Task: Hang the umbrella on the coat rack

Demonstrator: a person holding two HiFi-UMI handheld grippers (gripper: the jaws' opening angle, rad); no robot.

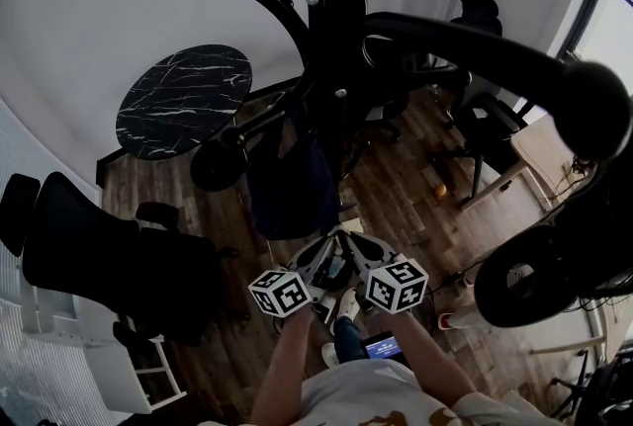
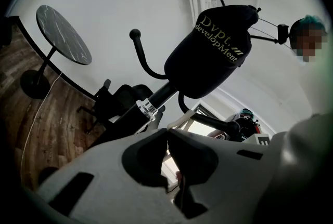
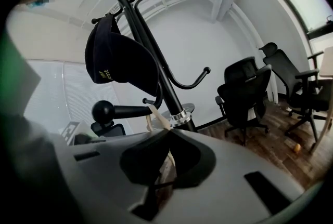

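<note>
The black coat rack rises in front of me with curved, ball-tipped hooks. A dark cap hangs on one of them. A thin cream strap, the umbrella's loop, lies against a low hook arm. My right gripper is shut on that strap just below the arm. The same strap runs up from my left gripper, also shut on it. In the head view both grippers meet close to the pole. The umbrella's body is hidden beneath them.
A round black marble table stands left of the rack. Black office chairs sit to the right, and another chair at the left. An upper hook sweeps close under my head. The floor is wood.
</note>
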